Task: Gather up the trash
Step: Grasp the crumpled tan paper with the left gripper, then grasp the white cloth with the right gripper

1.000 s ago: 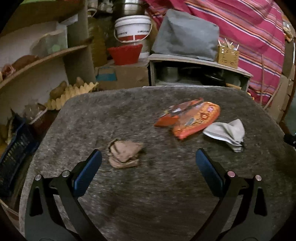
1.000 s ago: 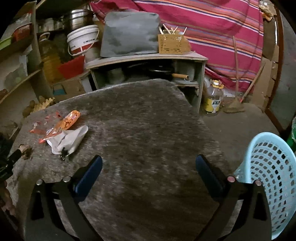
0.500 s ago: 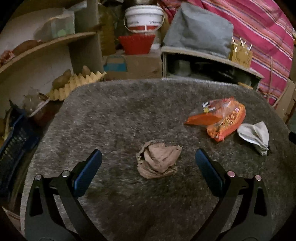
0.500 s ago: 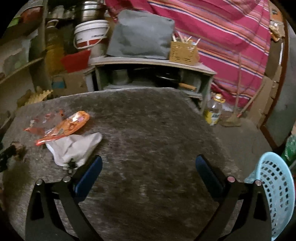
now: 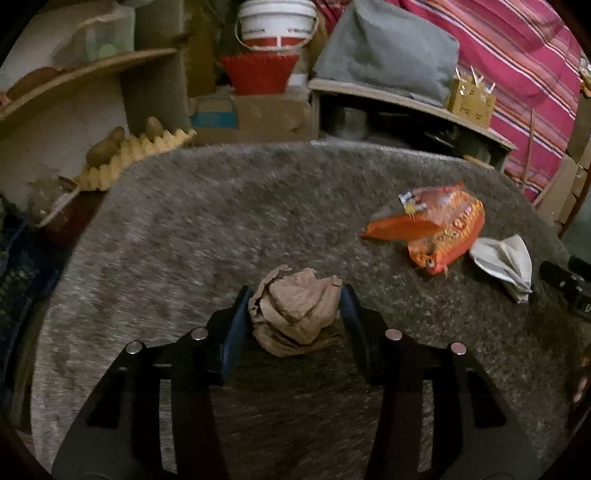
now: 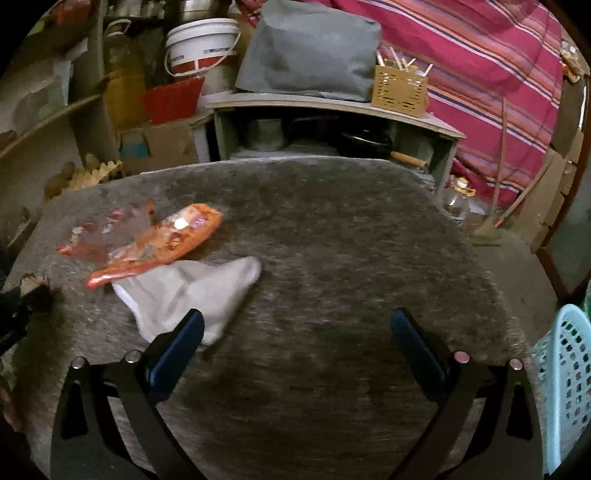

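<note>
A crumpled brown paper wad (image 5: 299,299) lies on the grey fuzzy table (image 5: 207,229). My left gripper (image 5: 293,314) is closing around it, and both blue pads touch its sides. Two orange snack wrappers (image 5: 439,229) and a white crumpled wad (image 5: 506,258) lie farther right. In the right wrist view my right gripper (image 6: 295,332) stands open above the table with nothing between its fingers. Its left finger (image 6: 177,347) overlaps the near edge of the white wad (image 6: 184,291), below the orange wrappers (image 6: 159,240).
A light blue perforated basket (image 6: 565,376) stands off the table's right edge. Behind the table are a low shelf unit (image 6: 332,107) with a grey bag, a white bucket (image 5: 277,22), a red bowl and cardboard boxes. Egg trays (image 5: 136,155) sit at the left.
My left gripper's jaws have come in from wide open onto the brown paper wad. My right gripper has moved left, so the white wad now sits by its left finger.
</note>
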The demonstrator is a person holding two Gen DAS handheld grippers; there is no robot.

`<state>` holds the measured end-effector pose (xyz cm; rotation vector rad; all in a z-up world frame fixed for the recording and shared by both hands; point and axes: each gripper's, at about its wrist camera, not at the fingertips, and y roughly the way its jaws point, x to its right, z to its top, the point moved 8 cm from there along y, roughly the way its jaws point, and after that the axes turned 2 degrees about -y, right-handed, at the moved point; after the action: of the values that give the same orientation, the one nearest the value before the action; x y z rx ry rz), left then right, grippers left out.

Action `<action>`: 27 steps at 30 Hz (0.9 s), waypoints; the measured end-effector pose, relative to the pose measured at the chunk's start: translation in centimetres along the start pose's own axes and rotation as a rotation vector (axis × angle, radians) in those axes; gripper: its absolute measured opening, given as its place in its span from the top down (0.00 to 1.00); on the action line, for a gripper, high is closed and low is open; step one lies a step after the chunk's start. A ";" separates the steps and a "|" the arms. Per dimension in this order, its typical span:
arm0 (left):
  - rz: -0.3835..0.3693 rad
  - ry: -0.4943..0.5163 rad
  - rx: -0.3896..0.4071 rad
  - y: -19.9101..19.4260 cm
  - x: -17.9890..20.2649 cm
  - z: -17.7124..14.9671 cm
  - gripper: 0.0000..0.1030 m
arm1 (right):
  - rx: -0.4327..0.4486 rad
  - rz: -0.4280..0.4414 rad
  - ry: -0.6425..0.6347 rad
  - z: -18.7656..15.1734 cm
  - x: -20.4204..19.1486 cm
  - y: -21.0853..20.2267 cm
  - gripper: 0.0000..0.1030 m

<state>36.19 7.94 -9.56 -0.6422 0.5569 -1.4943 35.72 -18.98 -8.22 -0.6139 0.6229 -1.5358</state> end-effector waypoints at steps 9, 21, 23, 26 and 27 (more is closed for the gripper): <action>0.091 0.016 0.052 -1.4 -2.3 0.9 0.54 | -0.002 0.017 -0.052 -0.1 -4.1 1.1 0.05; 0.091 -0.003 0.093 -3.4 -2.3 2.0 0.54 | -0.021 0.194 -0.046 -1.0 -4.4 0.0 0.69; 0.084 0.004 0.098 -3.7 -1.5 2.0 0.54 | -0.003 0.188 -0.036 -0.9 -3.3 -0.8 0.69; 0.071 0.009 0.108 -4.3 -0.1 2.0 0.54 | 0.013 0.185 -0.004 -0.8 -1.3 -2.1 0.69; 0.067 0.013 0.111 -4.5 0.5 2.0 0.54 | 0.020 0.178 0.008 -0.9 -0.4 -2.5 0.69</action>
<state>34.35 7.69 -5.01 -0.5227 0.4971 -1.4566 33.35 -18.44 -7.05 -0.5235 0.6503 -1.3768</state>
